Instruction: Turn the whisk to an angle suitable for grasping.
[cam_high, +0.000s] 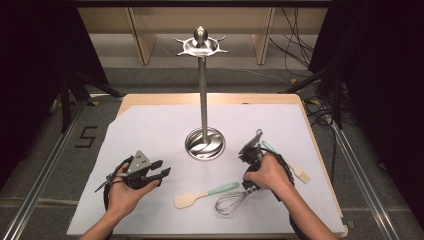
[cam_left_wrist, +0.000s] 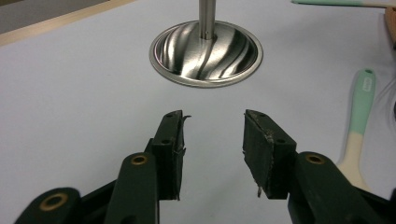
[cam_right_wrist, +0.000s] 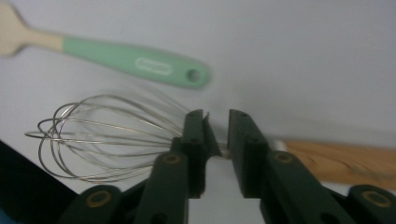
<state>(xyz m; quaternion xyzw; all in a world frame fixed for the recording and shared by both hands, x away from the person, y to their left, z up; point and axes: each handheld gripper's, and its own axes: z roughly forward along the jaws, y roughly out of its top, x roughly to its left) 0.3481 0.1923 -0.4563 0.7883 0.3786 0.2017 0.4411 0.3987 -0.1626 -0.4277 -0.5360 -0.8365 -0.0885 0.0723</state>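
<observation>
Wire whisk (cam_right_wrist: 107, 140) at right gripper (cam_right_wrist: 217, 116), green-handled spatula (cam_high: 205, 194) beside, steel stand (cam_high: 202, 90) behind

Wooden table (cam_high: 320, 150); white sheet (cam_high: 150, 130) carries stand base (cam_high: 205, 144), two spatulas (cam_high: 205, 194), whisk (cam_high: 231, 202).

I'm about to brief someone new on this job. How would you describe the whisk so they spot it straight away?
Start at the tall steel stand in the middle of the white-covered table, then come toward the near edge on the right-hand side. The whisk lies there beside the right gripper, just nearer than the mint-handled spatula. It is the one utensil with a cage of bare wire loops rather than a flat blade.
</observation>
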